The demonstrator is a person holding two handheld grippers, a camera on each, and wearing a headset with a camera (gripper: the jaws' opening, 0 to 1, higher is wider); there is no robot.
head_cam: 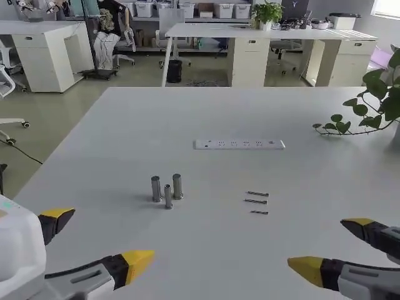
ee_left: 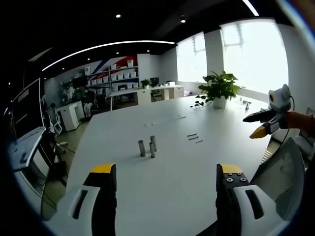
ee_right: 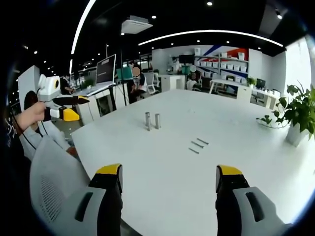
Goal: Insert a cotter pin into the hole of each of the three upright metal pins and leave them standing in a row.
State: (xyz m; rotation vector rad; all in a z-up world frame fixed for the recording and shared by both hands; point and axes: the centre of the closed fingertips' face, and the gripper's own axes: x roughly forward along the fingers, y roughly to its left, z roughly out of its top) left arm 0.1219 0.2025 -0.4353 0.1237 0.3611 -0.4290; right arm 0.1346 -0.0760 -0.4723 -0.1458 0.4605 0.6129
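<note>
Jaws gape empty on the left gripper [head_cam: 103,236] and right gripper [head_cam: 323,244], while three stubby grey metal pins [head_cam: 167,190] stand upright, clustered mid-table [head_cam: 187,112], three thin dark cotter pins [head_cam: 256,202] lying parallel to their right.

Light: bright, even; ceiling strip [ee_right: 211,31] at 12 o'clock, window [ee_left: 246,54] glare at 2. Shadows: faint, under metal pins [head_cam: 167,190]. Gripper views: edges bent.

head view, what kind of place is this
Most likely an open-plan office or lab: rows of white desks, storage bins at the back, a power strip on the white worktable.
</note>
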